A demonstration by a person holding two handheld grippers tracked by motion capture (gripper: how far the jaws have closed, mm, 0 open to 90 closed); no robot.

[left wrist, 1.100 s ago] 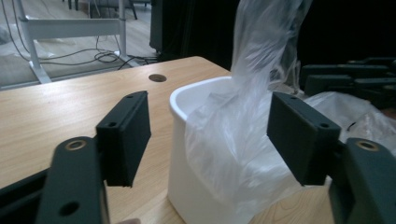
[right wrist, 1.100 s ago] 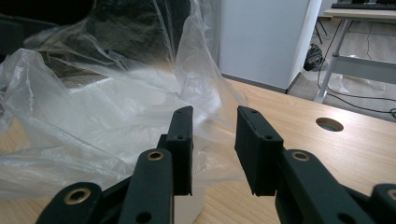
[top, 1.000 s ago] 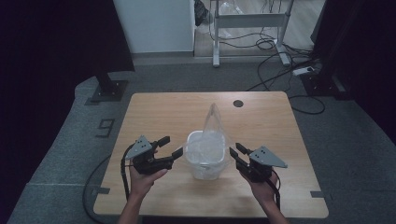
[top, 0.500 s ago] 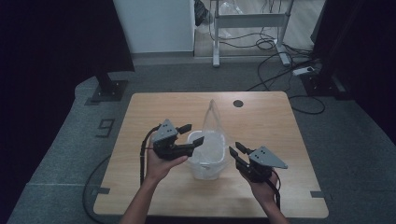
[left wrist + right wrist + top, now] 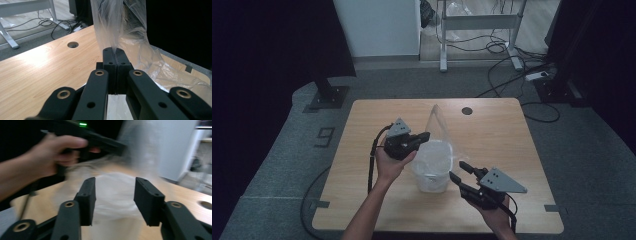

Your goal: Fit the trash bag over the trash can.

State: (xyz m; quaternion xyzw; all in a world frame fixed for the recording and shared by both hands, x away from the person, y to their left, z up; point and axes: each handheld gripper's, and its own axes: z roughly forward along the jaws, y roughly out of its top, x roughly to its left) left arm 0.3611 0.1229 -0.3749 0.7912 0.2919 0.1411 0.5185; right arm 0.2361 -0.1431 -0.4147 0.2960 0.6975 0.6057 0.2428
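Tabletop: left tongs (image 5: 115, 56) pinch plastic bag (image 5: 110, 27).

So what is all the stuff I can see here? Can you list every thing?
plastic bag: one, clear, rising from the tub, a fold pinched in the left gripper
tub: one, whitish see-through, middle of the table, lined by the bag
table: one, light wood, with a round dark hole near its far edge
cables: several, dark, on the floor beyond the table
metal frame: one, pale grey, far floor
number mark: one, pale, on the floor left of the table
left gripper: one, black, jaws closed on the bag
right gripper: one, black, jaws apart, beside the tub
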